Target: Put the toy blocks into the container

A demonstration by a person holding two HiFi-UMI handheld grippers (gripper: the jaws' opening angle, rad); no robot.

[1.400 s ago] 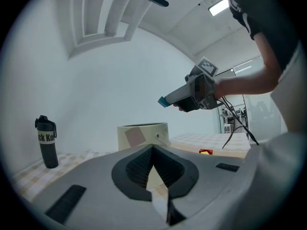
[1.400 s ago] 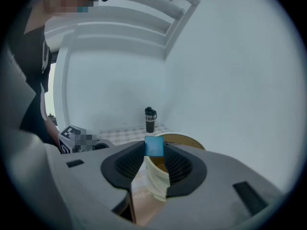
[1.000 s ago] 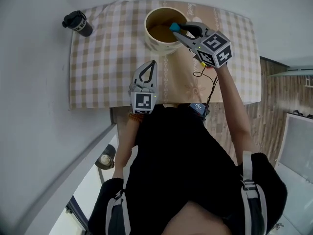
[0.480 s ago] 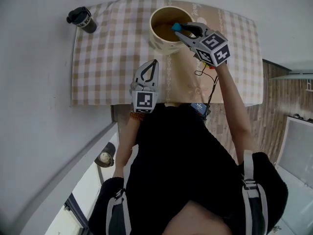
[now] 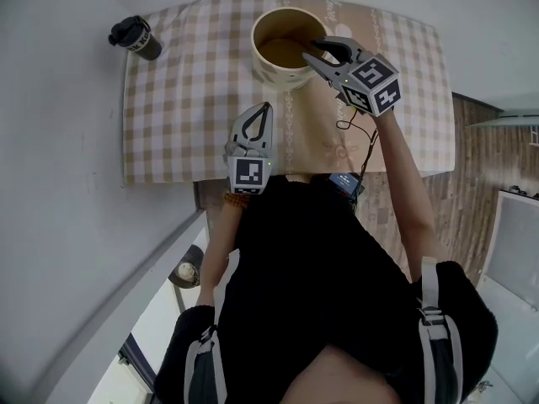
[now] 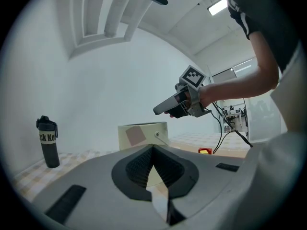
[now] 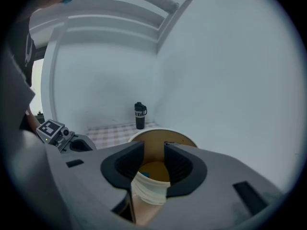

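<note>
The right hand-held gripper point(image 7: 154, 150) hangs open and empty over the round cream container point(image 7: 149, 191). Only a sliver of a blue toy block point(image 7: 145, 175) shows inside. The left hand-held gripper point(image 6: 153, 147) is closed, empty.

Grey left gripper point(image 5: 266, 108) and right gripper point(image 5: 312, 50), black-white marker cubes point(image 5: 370, 85), black cable point(image 5: 364, 154), black shirt point(image 5: 312, 259), grey shoulder straps point(image 5: 428, 310).

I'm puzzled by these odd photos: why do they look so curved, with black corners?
Wide-angle lenses, likely. Left gripper view: dark round border, bowed wall mouldings, ceiling light glaring top right. Right gripper view: same dark ring, soft even light. Head view: the table edges bend outward.
</note>
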